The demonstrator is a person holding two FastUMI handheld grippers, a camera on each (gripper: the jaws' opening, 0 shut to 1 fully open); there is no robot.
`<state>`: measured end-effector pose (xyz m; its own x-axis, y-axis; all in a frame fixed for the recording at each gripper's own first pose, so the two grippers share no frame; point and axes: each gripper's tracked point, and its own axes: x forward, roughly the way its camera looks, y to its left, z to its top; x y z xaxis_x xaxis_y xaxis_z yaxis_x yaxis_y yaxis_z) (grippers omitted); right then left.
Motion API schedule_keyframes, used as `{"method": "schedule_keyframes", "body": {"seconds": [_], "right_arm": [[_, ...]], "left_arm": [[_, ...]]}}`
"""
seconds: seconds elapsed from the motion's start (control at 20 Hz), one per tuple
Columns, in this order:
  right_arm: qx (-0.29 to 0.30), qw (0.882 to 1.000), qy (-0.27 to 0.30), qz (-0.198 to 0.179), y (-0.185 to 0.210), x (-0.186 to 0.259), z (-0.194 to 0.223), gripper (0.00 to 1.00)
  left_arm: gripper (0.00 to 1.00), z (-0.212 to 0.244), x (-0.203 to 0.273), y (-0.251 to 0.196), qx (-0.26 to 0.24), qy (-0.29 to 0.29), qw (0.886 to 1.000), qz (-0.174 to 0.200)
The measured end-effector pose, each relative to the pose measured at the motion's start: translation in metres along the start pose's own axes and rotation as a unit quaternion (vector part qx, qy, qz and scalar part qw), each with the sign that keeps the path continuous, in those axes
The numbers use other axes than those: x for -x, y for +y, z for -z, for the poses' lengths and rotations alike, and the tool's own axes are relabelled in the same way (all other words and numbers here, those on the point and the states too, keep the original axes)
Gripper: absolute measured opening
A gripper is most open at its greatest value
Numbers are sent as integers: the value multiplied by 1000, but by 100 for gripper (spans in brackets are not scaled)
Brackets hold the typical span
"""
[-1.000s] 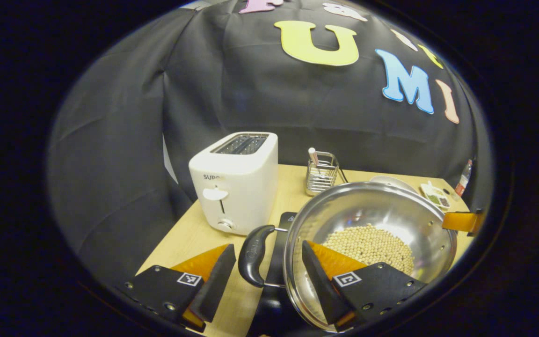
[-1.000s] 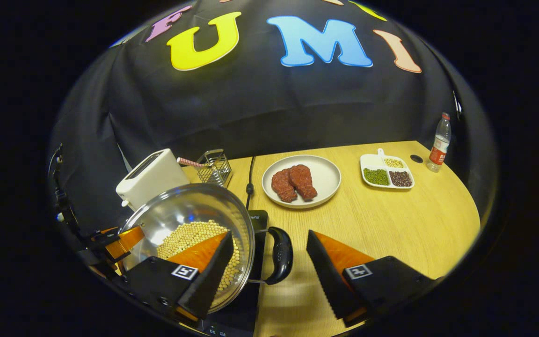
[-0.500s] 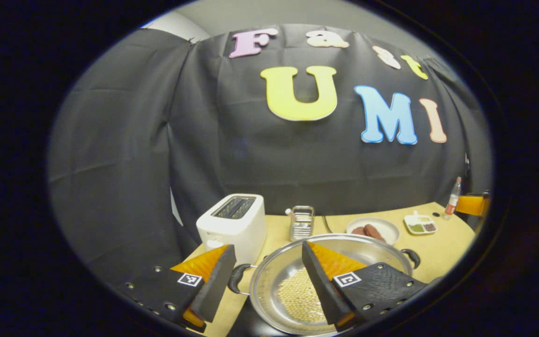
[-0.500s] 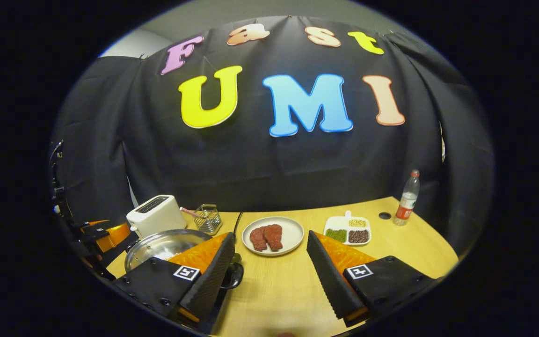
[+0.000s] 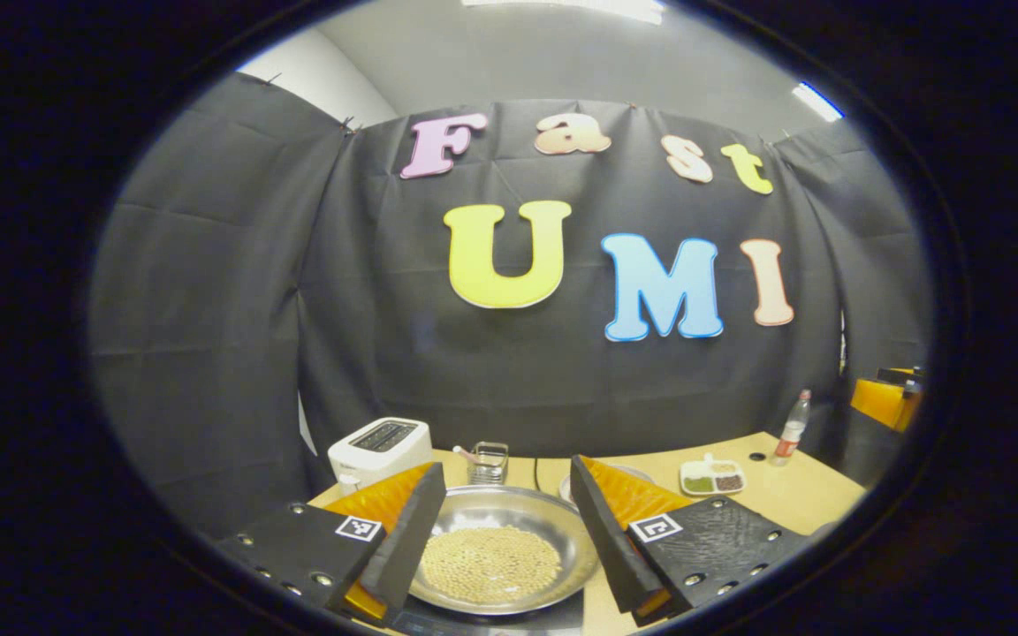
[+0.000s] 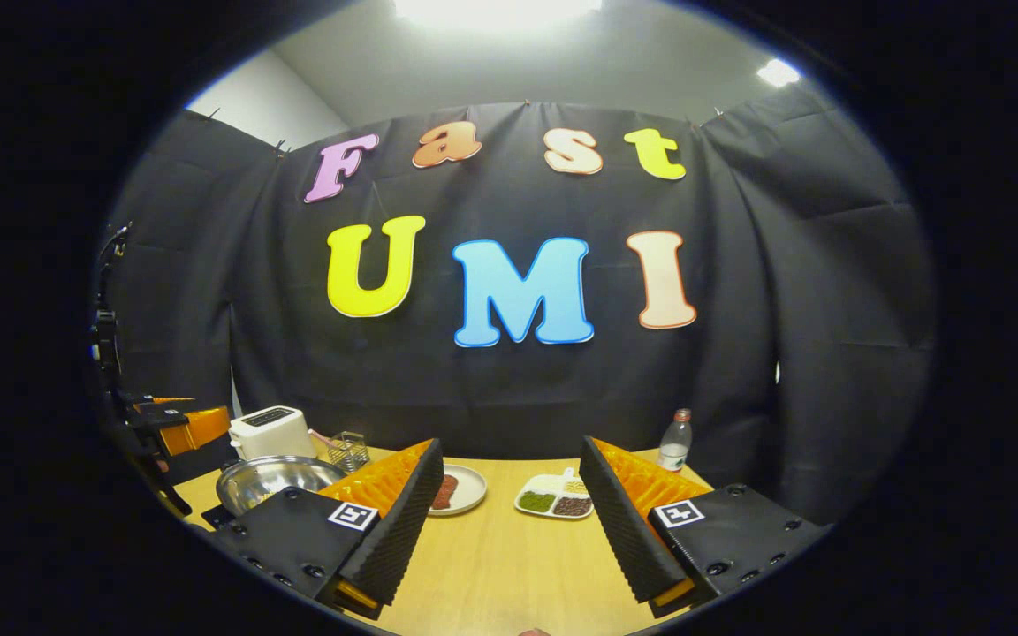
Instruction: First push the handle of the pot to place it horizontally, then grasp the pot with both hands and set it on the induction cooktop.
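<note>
Pot: steel pot (image 5: 496, 556) of pale beans sits on the dark cooktop (image 5: 509, 620) at the near edge of the table (image 6: 509, 565); judged set down, task about done.
Left gripper (image 5: 505, 539): fingers spread wide, holding nothing, raised above and behind the pot.
Right gripper (image 6: 509, 521): fingers spread, empty, over bare wood, well apart from the pot (image 6: 275, 481).
Step in hand: retreat. Best to lift straight up and back, fingers kept apart, so neither clips the rim or a handle.
Surface: light wood, level; toaster (image 5: 379, 449), wire rack (image 5: 489, 461), plate of meat (image 6: 456, 490), sectioned dish (image 6: 555, 501), bottle (image 6: 674, 442) at the back.
Room: black cloth wall, ceiling lights overhead.
</note>
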<state>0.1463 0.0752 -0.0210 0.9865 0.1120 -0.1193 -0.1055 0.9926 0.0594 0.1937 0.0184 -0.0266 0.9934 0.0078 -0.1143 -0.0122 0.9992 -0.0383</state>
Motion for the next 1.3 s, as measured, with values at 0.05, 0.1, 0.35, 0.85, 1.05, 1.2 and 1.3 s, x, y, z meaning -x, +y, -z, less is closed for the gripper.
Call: {"method": "schedule_keyframes", "body": {"seconds": [0.05,0.1,0.35,0.85,1.05,1.2,1.3], "right_arm": [[-1,1000,-5,2,-11,11,-3,98],[-1,1000,-11,5,-24,22,-5,98],[-8,1000,-22,2,-55,83,-7,97],[-13,998,-56,22,-60,159,-31,97],[-11,997,-63,34,-51,181,-36,97],[-13,997,-62,37,-43,196,-33,98],[-6,997,-62,37,-40,203,-33,98]], "left_arm": [[84,-9,13,-17,0,-7,1000,5],[84,-13,24,-33,-2,-11,1000,11],[86,-34,89,-85,-11,-30,999,19],[84,-53,183,-101,-17,-61,997,48],[84,-56,212,-91,-26,-71,995,60],[83,-57,226,-81,-24,-75,995,63],[83,-59,234,-72,-24,-79,995,61]]}}
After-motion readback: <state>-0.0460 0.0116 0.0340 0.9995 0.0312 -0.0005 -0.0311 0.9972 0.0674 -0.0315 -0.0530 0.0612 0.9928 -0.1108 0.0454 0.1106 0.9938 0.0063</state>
